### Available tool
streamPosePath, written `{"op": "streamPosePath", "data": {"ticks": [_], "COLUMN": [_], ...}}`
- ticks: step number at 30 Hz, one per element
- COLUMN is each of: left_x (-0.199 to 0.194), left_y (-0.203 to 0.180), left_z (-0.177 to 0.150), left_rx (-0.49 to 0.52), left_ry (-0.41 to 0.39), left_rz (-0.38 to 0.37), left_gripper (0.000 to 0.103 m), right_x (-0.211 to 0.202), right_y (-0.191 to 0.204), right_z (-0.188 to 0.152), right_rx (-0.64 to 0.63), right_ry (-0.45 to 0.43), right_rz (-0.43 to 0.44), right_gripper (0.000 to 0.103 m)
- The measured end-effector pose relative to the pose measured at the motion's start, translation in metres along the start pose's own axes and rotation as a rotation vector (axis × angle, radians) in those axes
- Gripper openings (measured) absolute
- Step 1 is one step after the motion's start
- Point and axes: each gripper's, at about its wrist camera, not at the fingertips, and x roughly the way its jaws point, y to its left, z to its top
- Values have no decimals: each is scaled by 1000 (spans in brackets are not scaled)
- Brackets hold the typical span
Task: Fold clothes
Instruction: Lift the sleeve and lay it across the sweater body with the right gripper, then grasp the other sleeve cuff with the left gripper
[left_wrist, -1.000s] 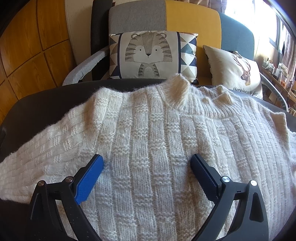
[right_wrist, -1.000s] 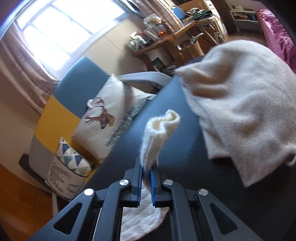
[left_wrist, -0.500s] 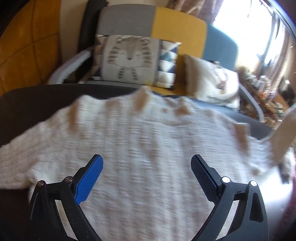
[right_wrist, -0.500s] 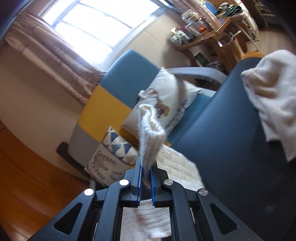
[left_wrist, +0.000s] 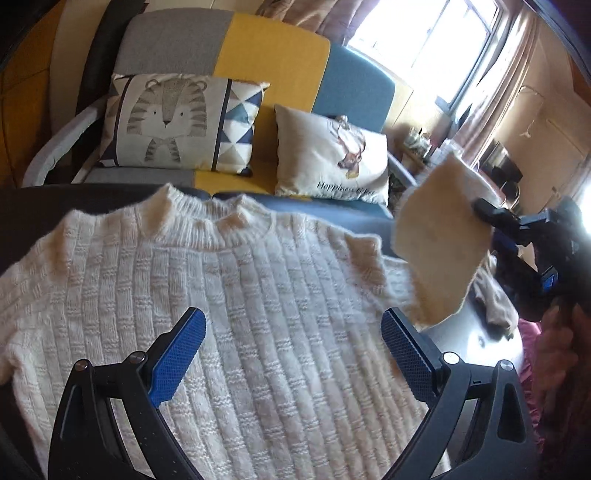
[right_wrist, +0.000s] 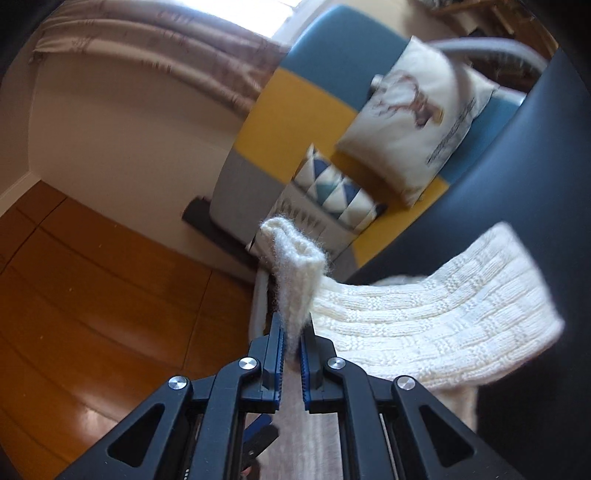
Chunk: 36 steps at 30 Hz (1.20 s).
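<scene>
We see the cream sweater (left_wrist: 229, 295) spread flat on the dark table (left_wrist: 48, 206), collar toward the sofa (left_wrist: 280, 55). Our left gripper (left_wrist: 293, 332) hangs over the sweater's body, jaws spread wide, gripping nothing. Behind it sit a tiger cushion (left_wrist: 173, 122) and a deer cushion (left_wrist: 332, 162). To the right, the sleeve (left_wrist: 439, 243) is raised off the table. Our right gripper (right_wrist: 291, 347) is clenched on the sleeve's cuff (right_wrist: 295, 273), which stands up between the blue pads (right_wrist: 279, 354). The rest of the sleeve trails down to the table.
</scene>
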Motion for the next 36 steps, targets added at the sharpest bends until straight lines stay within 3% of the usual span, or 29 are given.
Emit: {"op": "streamPosePath", "data": {"ticks": [4, 9, 12, 14, 19, 32, 36], "left_x": [13, 23, 21, 21, 23, 23, 27], "left_y": [27, 62, 66, 62, 56, 45, 46], "left_z": [-14, -34, -39, -40, -42, -46, -42], "left_rx": [-43, -138, -139, -117, -84, -151, -250], "left_ry": [33, 75, 55, 54, 54, 20, -7], "left_rz": [74, 105, 93, 98, 107, 60, 43], "left_gripper": [98, 98, 98, 98, 98, 98, 98], "right_x": [51, 98, 103, 106, 114, 29, 23], "right_y": [-4, -24, -30, -34, -45, -84, -89], "right_z": [-40, -86, -97, -104, -121, -142, -143], "right_rx": [5, -63, -78, -87, -109, -310, -281], "right_ry": [111, 213, 254, 281, 349, 120, 104], "right_rz": [36, -48, -54, -56, -61, -303, -292], "right_gripper": [6, 6, 9, 18, 21, 22, 22]}}
